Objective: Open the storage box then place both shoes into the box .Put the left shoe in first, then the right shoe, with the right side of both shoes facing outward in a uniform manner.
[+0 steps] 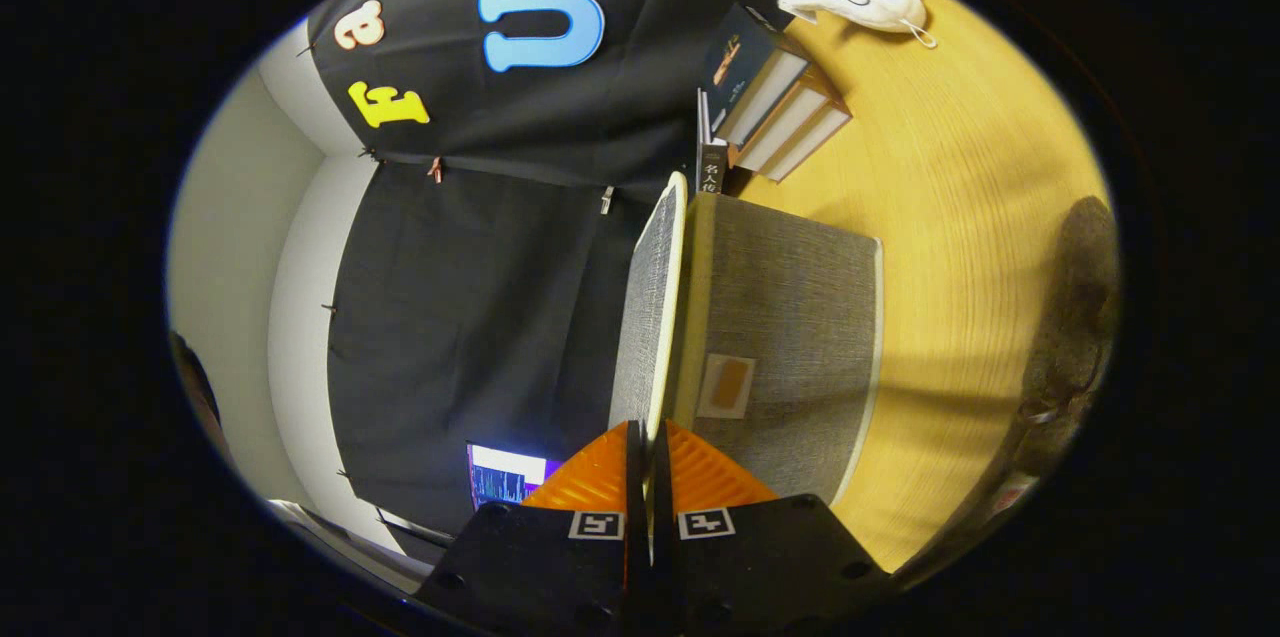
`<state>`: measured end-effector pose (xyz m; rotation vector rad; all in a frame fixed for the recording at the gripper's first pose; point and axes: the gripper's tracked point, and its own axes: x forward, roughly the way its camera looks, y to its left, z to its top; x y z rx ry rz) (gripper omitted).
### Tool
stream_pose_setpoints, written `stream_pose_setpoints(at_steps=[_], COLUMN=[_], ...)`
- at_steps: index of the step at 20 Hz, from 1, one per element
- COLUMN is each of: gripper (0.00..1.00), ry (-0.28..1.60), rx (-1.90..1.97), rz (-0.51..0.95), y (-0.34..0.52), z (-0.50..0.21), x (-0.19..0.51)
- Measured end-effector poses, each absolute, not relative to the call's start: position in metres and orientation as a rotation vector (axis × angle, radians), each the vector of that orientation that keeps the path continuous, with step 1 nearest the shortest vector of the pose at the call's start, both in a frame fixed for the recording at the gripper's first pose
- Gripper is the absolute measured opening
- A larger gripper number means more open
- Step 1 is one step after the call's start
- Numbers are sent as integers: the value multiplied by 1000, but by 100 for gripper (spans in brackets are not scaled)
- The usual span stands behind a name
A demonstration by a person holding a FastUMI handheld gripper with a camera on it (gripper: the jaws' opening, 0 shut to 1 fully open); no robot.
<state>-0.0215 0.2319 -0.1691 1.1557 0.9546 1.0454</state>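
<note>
Lid-lifting is the step in hand, by my reading: the grey fabric storage box (790, 337) sits on the yellow wooden table (960, 217), and its lid (650, 317) stands partly raised off the rim. The gripper (650, 452) is nearly closed, its fingers (600, 472) pinching the lid's thin edge between them. Doing this well means keeping that pinch firm and swinging the lid along its hinge arc rather than dragging the box. A dark shoe (1075, 317) lies well beyond the box; stacked books (775, 102) stand behind it.
</note>
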Motion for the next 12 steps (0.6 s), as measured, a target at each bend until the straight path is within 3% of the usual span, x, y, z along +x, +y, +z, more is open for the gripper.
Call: stream_pose_setpoints(at_steps=[12], gripper=[7], ry=[777], rx=[1131], rz=[1212], y=[356], z=[-23], x=[-26])
